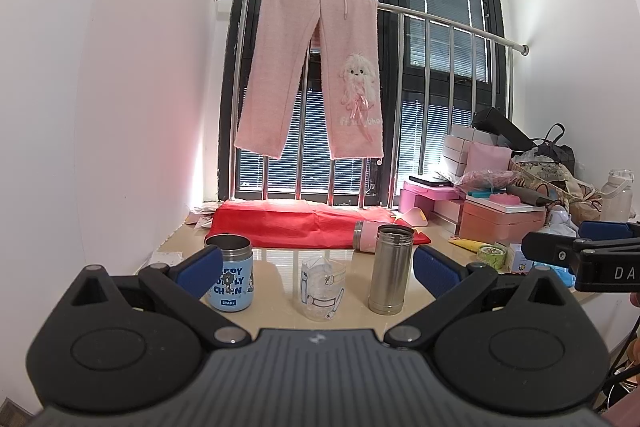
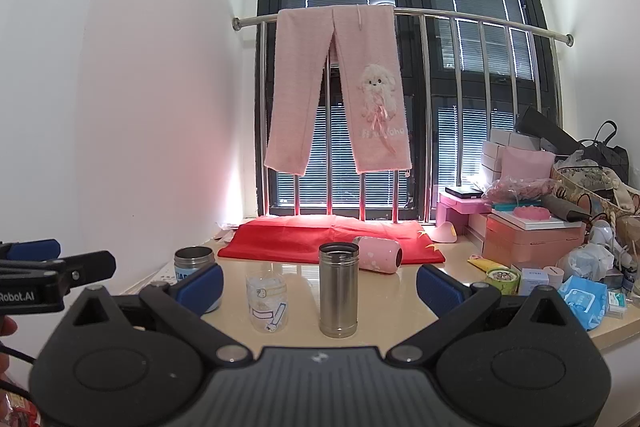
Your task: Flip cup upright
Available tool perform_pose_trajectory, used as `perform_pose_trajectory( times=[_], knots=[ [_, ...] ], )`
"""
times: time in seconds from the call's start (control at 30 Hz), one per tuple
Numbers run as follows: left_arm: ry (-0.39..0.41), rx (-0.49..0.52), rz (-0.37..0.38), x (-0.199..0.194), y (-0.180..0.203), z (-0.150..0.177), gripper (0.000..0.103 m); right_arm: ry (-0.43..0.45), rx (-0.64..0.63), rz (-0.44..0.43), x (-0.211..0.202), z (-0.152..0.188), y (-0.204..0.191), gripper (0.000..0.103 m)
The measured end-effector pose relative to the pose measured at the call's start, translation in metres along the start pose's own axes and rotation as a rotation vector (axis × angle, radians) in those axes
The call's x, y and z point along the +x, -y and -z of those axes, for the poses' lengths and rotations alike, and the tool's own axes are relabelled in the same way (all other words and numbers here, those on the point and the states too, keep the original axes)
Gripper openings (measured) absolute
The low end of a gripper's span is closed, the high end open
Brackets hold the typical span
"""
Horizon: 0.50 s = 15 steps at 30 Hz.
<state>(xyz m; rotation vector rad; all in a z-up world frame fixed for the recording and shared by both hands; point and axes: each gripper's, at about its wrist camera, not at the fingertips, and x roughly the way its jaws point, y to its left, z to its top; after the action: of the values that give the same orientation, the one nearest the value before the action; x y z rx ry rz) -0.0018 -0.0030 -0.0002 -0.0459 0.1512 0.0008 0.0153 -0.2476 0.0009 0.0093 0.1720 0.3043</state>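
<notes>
Between the blue pads of the left gripper point(image 1: 318, 269), jaws spread wide and holding nothing, stands the clear printed cup point(image 1: 322, 286); taken as the landmark below.

Left gripper: hovering short of the clear printed cup, touching no vessel. Its fingers point(image 2: 56, 269) also show at the left edge of the right wrist view.

Right gripper point(image 2: 320, 285): jaws likewise wide apart, empty, held just to the right of the left one; the steel flask point(image 2: 338, 289) sits between its pads, ahead of them. Its fingers point(image 1: 580, 253) show at the right edge of the left wrist view.

Clear printed cup point(image 2: 267, 303): upright on the beige tabletop point(image 1: 352, 307), cartoon print on its wall.

Steel flask point(image 1: 390, 269): upright, mouth open, just right of the clear printed cup, apart from it.

Blue tin point(image 1: 231, 277): upright, steel rim, cartoon label, left of the clear printed cup; partly hidden by the left gripper's pad.

Pink cup point(image 2: 378, 254): lying on its side behind and to the right of the clear printed cup, beyond the steel flask, dark mouth turned right, resting at the front edge of the red cloth point(image 2: 320, 239).

Red cloth: spread flat behind the clear printed cup, under the window rail.

Pink trousers point(image 1: 316, 75): draped over the rail, high above and behind the clear printed cup.

Boxes and bags point(image 2: 536, 227): piled far right of the clear printed cup.
</notes>
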Motion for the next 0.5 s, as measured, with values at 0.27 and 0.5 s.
perform_pose_trajectory(
  times=[0.27,0.5],
  knots=[
    [0.000,0.000,0.000,0.0002,-0.0005,0.0000,0.103,0.000,0.000,0.000,-0.0003,0.0001,-0.0002,0.103],
    [0.001,0.001,0.001,-0.0003,0.0003,0.0007,0.103,0.000,-0.001,0.001,-0.0017,0.0001,-0.0005,0.103]
  ],
)
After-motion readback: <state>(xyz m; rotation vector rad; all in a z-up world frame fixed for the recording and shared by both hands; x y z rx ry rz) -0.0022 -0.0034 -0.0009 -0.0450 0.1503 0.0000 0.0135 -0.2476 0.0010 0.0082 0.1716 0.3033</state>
